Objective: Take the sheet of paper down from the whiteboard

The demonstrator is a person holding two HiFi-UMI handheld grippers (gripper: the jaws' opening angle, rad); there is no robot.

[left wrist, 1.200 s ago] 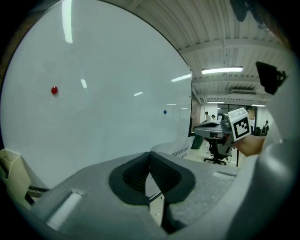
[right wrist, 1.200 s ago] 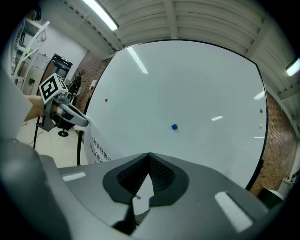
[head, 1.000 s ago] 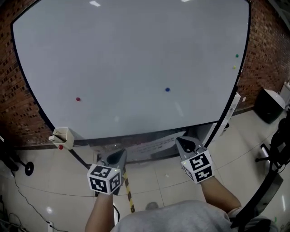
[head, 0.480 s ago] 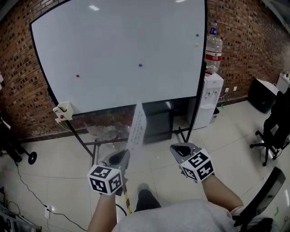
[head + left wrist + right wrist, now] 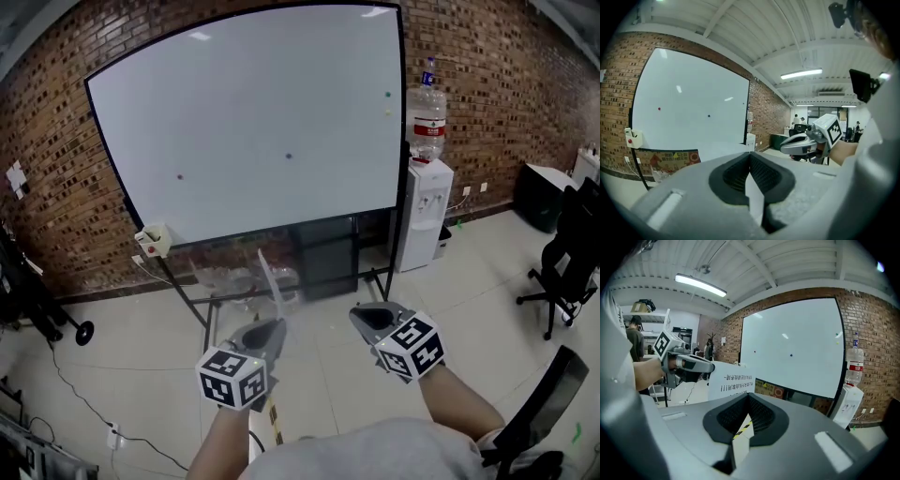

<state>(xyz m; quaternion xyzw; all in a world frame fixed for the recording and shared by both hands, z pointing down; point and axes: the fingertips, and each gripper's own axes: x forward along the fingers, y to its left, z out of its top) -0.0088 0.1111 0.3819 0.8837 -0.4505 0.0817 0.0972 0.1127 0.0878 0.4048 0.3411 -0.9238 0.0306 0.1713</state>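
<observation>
The whiteboard (image 5: pixel 253 122) stands on its frame against the brick wall, bare except for a few small coloured magnets. The sheet of paper (image 5: pixel 269 279) is off the board and rises edge-on from my left gripper (image 5: pixel 270 328), which is shut on its lower edge. In the left gripper view a white sliver of the paper (image 5: pixel 755 201) is pinched between the jaws. The right gripper view shows the printed paper (image 5: pixel 731 383) beside the left gripper (image 5: pixel 689 364). My right gripper (image 5: pixel 366 317) is shut with nothing in it, level with the left and apart from the paper.
A water dispenser (image 5: pixel 427 211) with a bottle on top stands right of the board. A small beige box (image 5: pixel 155 239) hangs at the board's lower left corner. A black office chair (image 5: pixel 562 272) is at the far right. Cables lie on the tiled floor (image 5: pixel 141 375) at the left.
Both grippers have drawn well back from the whiteboard, which now looks smaller and farther. The paper went with the left gripper and turned from lying flat between the grippers to edge-on.
</observation>
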